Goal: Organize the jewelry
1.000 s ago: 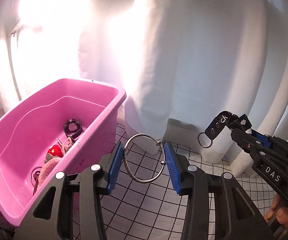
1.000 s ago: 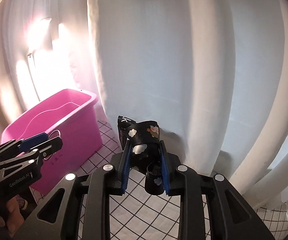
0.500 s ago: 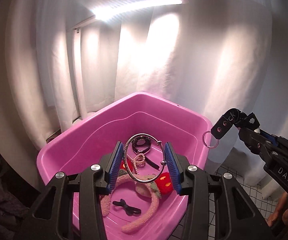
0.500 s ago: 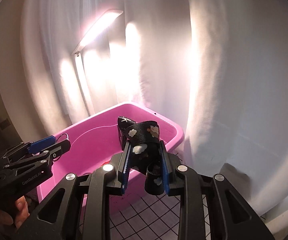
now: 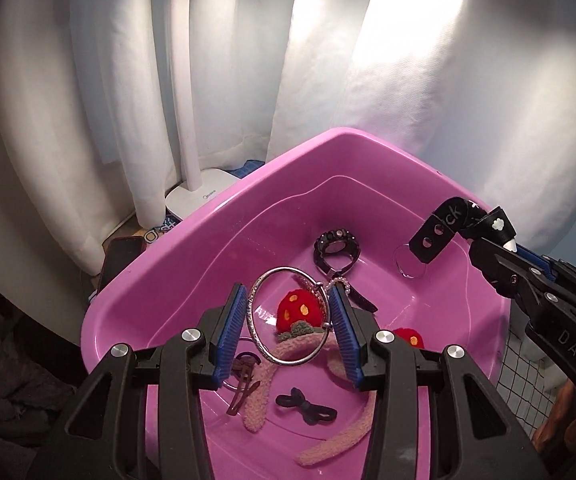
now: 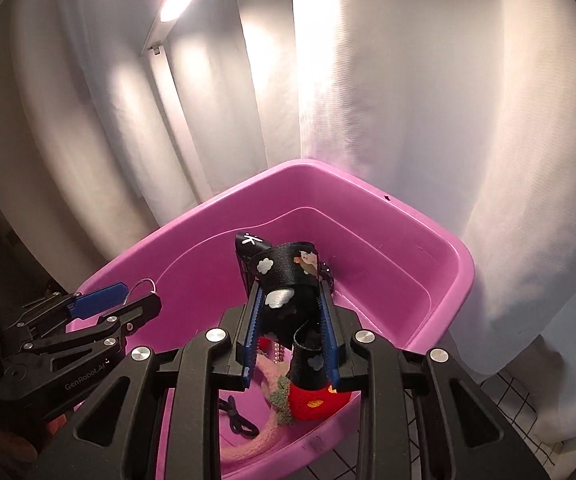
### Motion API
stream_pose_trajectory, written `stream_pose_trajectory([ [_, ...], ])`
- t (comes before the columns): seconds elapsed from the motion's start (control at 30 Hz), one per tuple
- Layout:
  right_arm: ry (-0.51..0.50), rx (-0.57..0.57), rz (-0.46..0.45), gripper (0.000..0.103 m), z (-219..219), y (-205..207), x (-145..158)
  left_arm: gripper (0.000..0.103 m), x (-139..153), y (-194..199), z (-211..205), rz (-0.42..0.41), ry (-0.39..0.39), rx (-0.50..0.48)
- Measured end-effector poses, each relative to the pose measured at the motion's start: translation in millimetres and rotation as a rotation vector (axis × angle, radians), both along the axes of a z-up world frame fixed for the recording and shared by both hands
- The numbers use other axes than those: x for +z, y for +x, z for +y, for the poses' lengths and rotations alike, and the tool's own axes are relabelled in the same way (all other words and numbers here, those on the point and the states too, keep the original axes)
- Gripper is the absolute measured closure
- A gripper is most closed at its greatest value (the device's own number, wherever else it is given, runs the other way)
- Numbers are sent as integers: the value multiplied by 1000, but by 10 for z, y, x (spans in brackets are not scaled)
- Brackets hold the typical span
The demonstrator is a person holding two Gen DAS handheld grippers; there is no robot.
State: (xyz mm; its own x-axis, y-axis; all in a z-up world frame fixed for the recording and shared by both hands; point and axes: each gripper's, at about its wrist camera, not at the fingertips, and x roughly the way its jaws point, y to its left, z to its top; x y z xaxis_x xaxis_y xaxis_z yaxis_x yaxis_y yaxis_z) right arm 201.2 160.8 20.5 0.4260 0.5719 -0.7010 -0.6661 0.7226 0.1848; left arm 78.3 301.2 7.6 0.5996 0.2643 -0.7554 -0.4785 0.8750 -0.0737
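Note:
My left gripper [image 5: 290, 326] is shut on a silver bangle [image 5: 257, 332] and holds it above the pink tub [image 5: 248, 196]. My right gripper [image 6: 290, 334] is shut on a black strap with white clouds [image 6: 284, 280], also above the tub [image 6: 440, 240]. From the left wrist view the right gripper [image 5: 504, 252] sits at the tub's right rim, its strap [image 5: 442, 230] hanging over the inside. From the right wrist view the left gripper [image 6: 128, 300] is over the tub's left rim.
In the tub lie a pink headband with red strawberries [image 5: 300, 312], a black watch [image 5: 336, 246], a black bow [image 5: 306, 404], a brown clip [image 5: 242, 386] and a pearl piece [image 5: 338, 284]. A white lamp base [image 5: 196, 196] and white curtains [image 5: 428, 80] stand behind. Grid cloth [image 5: 522, 384] lies right.
Both grippers have swung from the grid cloth and curtain to above the pink tub and come lower over it, each still holding its item.

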Motion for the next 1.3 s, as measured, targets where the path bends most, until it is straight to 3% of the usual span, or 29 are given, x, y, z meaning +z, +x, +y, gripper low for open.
stream_pose_trajectory([
  [0.43, -160, 0, 198, 77, 356, 312, -390, 60, -384, 338, 235, 215, -187, -55],
  [0.47, -168, -3, 204, 73, 364, 316, -404, 60, -387, 349, 233, 223, -184, -56],
  [0.5, -176, -10, 200, 61, 367, 318, -405, 58, -389, 357, 230, 230, -182, -55],
  [0.57, -180, -24, 190, 45, 378, 343, -385, 32, -386, 375, 252, 242, -180, -42],
  [0.6, -176, -28, 187, 45, 371, 348, -369, 14, -371, 368, 273, 239, -179, -28],
  [0.87, -178, -45, 178, 45, 342, 395, -309, 12, -379, 333, 385, 250, -175, 16],
  [1.3, -165, -38, 164, 44, 299, 310, -264, 11, -302, 298, 339, 254, -69, 28],
])
